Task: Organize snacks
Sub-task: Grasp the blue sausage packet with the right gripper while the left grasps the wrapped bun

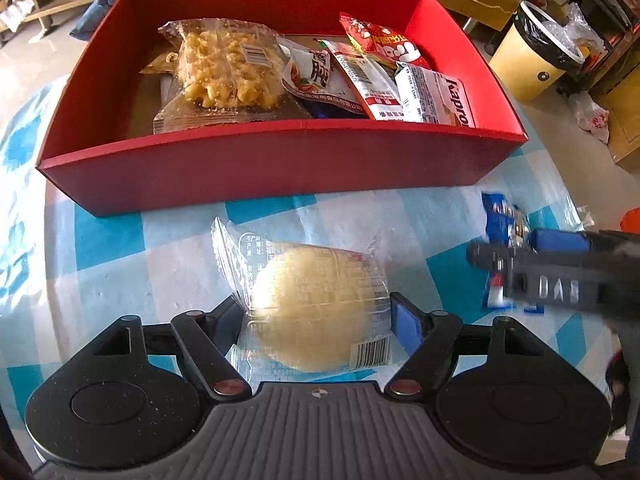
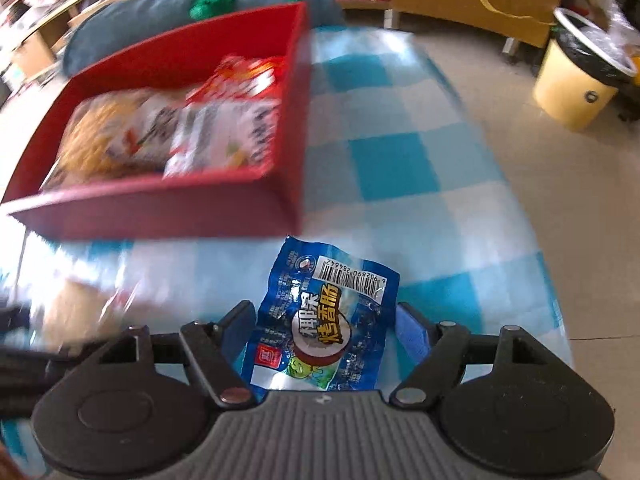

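Both grippers pitch steeply down at the tabletop [image 1: 120,240]. Left gripper [image 1: 320,316] fingers straddle the wrapped bun [image 1: 312,312] before the red box [image 1: 280,160]; grip unclear. Right gripper [image 2: 326,328] fingers flank the blue packet [image 2: 320,320], right pad clear.

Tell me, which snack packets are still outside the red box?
Two: the clear-wrapped pale round bun between the left tool's fingers, and the blue sausage packet at the right tool. The others lie inside the red box.

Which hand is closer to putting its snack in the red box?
Probably the left. The left gripper holds the clear-wrapped round cake directly before the red box. The right gripper only straddles the blue sausage packet, off the corner.
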Action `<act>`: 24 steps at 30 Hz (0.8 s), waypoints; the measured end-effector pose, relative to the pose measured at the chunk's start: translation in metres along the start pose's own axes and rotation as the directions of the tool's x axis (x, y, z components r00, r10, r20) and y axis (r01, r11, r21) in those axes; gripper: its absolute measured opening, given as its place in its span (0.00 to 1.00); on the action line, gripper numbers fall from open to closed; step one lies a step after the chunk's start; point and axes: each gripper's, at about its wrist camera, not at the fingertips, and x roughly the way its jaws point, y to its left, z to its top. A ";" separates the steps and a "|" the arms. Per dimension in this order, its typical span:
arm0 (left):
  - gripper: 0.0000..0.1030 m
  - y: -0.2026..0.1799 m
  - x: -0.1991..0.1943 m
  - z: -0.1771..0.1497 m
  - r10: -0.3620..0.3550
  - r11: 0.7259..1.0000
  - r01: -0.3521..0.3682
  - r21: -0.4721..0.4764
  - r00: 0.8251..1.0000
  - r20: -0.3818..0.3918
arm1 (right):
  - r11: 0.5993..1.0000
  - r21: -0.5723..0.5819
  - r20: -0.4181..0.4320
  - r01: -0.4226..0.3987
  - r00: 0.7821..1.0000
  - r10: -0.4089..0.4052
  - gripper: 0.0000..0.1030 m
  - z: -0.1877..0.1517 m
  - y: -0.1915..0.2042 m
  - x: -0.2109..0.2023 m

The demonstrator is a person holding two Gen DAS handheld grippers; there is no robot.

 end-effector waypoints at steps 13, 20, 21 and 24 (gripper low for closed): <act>0.84 0.002 0.003 -0.005 0.050 0.998 -0.051 0.039 0.999 0.016 | 0.998 -0.068 0.012 0.001 1.000 -0.001 0.76 -0.016 0.017 0.005; 0.85 0.001 0.004 -0.002 0.082 0.995 -0.084 0.056 0.996 0.035 | 0.998 -0.065 0.019 0.005 1.000 -0.004 0.88 -0.019 0.014 0.008; 0.85 -0.001 0.004 -0.003 0.086 0.994 -0.088 0.062 0.996 0.034 | 0.997 -0.074 0.020 0.013 1.000 -0.012 0.85 -0.020 0.015 0.007; 0.83 -0.008 0.004 -0.006 0.104 0.990 -0.107 0.093 0.994 0.038 | 0.996 -0.086 0.023 0.013 1.000 -0.011 0.69 -0.021 0.017 0.001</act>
